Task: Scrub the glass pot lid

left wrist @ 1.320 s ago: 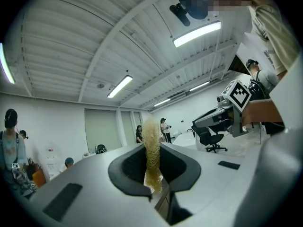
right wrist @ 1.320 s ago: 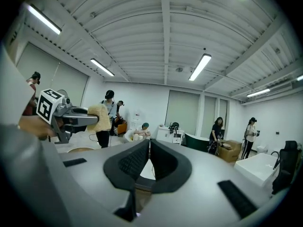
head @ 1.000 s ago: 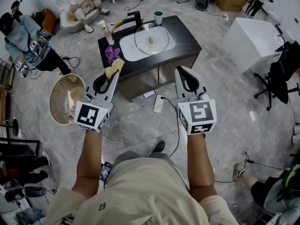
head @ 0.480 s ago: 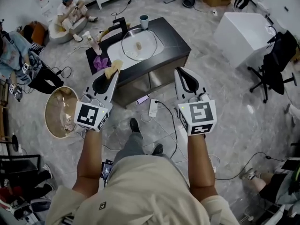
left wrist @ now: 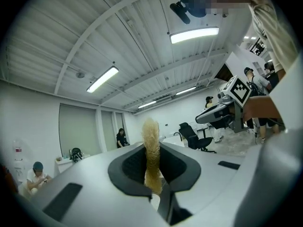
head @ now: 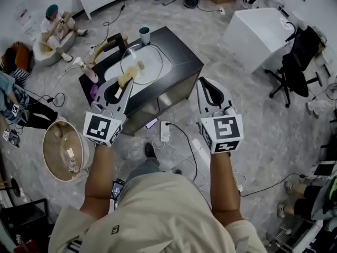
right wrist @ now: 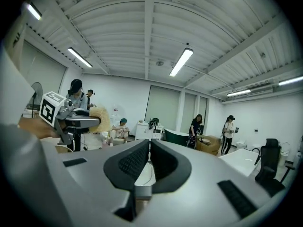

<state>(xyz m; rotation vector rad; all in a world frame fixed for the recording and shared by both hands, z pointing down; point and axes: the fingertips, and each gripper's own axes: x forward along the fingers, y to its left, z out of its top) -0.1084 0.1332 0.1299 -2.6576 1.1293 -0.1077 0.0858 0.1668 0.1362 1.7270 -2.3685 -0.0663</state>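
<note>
Looking steeply down, the head view shows the person's two forearms held out over a grey marbled floor. The left gripper (head: 126, 84) pinches a yellowish sponge (head: 125, 78) at its tip. The right gripper (head: 206, 83) carries nothing and is held beside the left one, apart from it. Beyond both stands a black counter (head: 181, 54) with a white sink (head: 113, 74). The glass pot lid (head: 148, 57) lies over the sink, knob upward, well away from either gripper. A cup (head: 144, 34) stands on the far corner of the counter, near a dark faucet (head: 119, 40). A round basin (head: 63, 151) sits on the floor to the left.

Left gripper view: the jaws of the left gripper (left wrist: 152, 148) are closed on the sponge (left wrist: 151, 138), which stands up between the pads and rises above them. The right gripper (left wrist: 218, 112) shows at the right, against the ceiling lights.

Right gripper view: the jaws of the right gripper (right wrist: 147, 157) are drawn together, leaving only a thin slit with nothing in it. The left gripper (right wrist: 87, 119) and its sponge (right wrist: 100, 118) appear at the left.
</note>
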